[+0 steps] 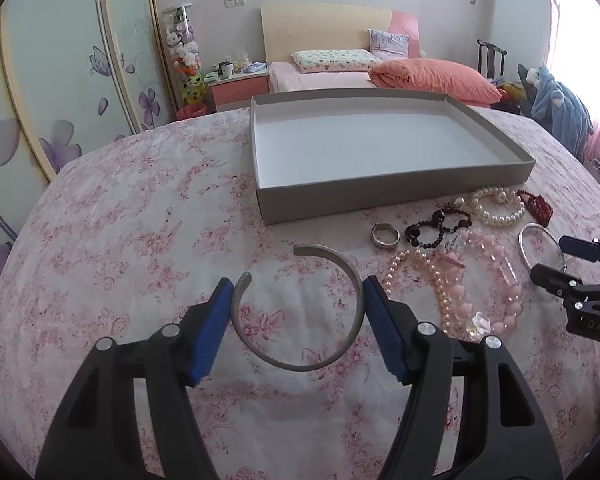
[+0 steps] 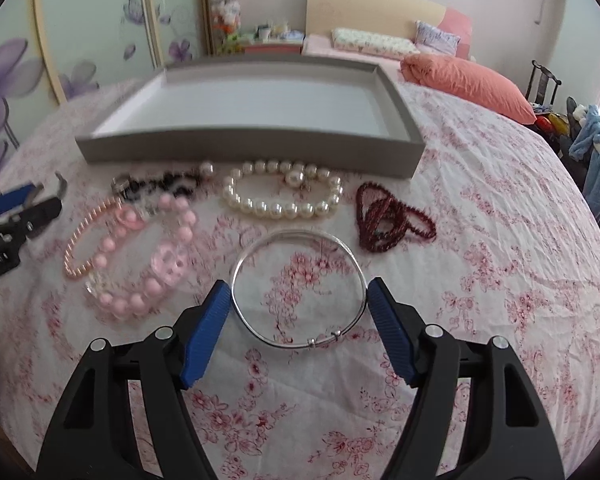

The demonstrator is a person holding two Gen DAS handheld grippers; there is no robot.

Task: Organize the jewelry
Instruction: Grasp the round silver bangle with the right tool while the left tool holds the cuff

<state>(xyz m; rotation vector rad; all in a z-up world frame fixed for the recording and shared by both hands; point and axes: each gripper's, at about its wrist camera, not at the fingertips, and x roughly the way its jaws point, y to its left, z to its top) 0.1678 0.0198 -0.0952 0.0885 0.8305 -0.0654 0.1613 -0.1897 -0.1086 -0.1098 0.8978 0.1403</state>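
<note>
The left claw (image 1: 299,296) has its blue pads pressed on either side of an open silver cuff bangle (image 1: 352,268) lying on the flowered cloth (image 1: 140,240). To its right, the right claw (image 2: 299,294) grips a thin silver bangle (image 2: 300,240) the same way. Pearl, pink, black and red bead bracelets lie between them and the empty grey tray (image 1: 380,200) at the far side.

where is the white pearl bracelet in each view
Left wrist view: the white pearl bracelet lies at the right, just below the gray box's near right corner.
Right wrist view: the bracelet lies centre, just in front of the box's front wall.
Shared landmark: the gray box, with the dark red beads right of the pearls.
</note>
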